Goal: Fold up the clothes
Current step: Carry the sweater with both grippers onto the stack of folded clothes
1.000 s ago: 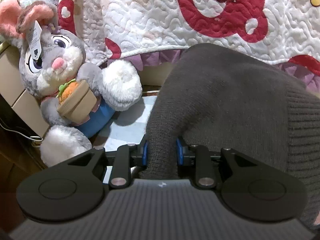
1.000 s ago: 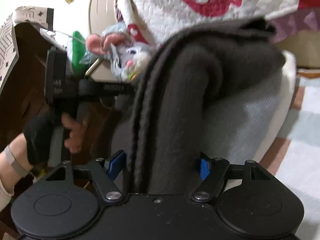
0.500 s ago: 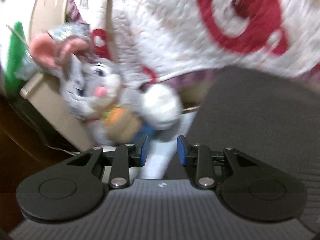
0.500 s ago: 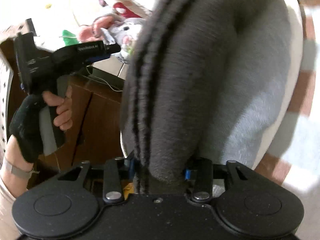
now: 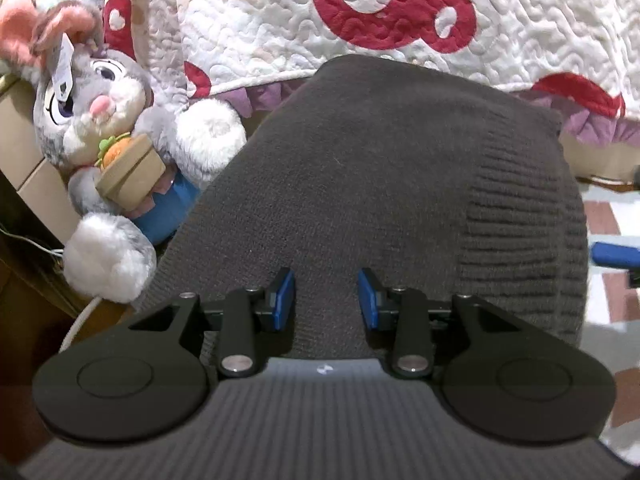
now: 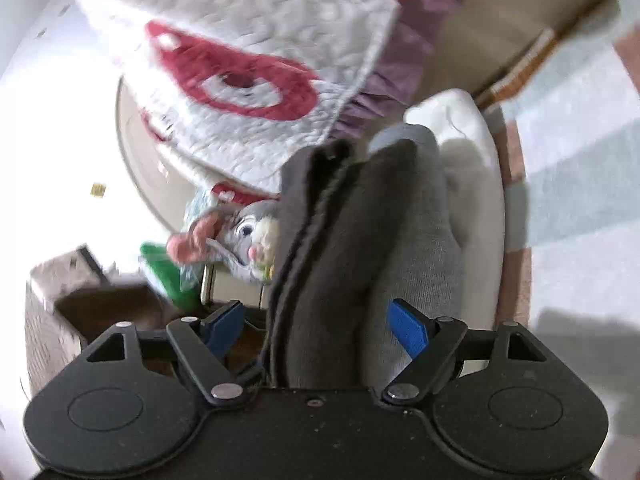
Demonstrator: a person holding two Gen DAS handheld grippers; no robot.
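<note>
A folded dark grey knit sweater (image 5: 392, 184) lies flat and fills the middle of the left wrist view. My left gripper (image 5: 326, 298) hovers over its near edge with the blue pads apart and nothing pinched between them. In the right wrist view the same dark sweater (image 6: 328, 264) shows edge-on as a folded stack, on top of a light grey garment (image 6: 424, 264) and a white one (image 6: 476, 184). My right gripper (image 6: 316, 322) is wide open, its blue pads standing clear on both sides of the stack.
A grey plush rabbit (image 5: 108, 128) holding a carrot pot sits just left of the sweater. A white quilt with red bear print (image 5: 360, 12) hangs behind. A brown wooden cabinet (image 6: 96, 312) is at the left. Checkered floor (image 6: 580, 152) lies to the right.
My left gripper let go of the sweater's edge and its pads opened wider. My right gripper, shut on the folded stack half a second ago, has opened wide; the stack now rests down.
</note>
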